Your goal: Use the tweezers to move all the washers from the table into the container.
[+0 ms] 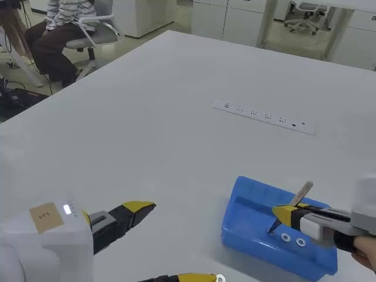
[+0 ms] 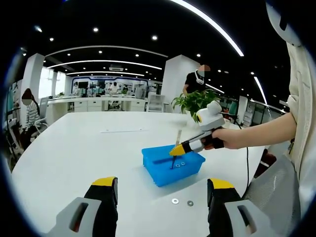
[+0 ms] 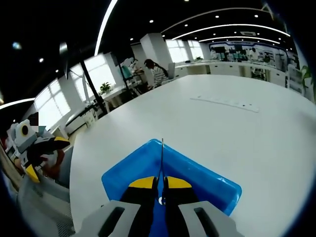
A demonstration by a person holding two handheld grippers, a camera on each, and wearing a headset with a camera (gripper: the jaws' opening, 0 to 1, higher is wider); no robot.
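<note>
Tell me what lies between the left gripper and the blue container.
Two washers on the otherwise bare white table, in the left gripper view.

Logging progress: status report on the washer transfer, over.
Left hand-held gripper open above white table. Right hand-held gripper shut on thin metal tweezers over blue plastic container. Two small metal washers inside, two washers on table. Nothing blocking.

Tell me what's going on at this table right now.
A person works with a hand-held gripper in each hand. The right hand-held gripper is shut on the tweezers, their tips down inside the blue container, where two washers lie. The left hand-held gripper is open above the white table, with two more washers on it just ahead of its jaws.
</note>
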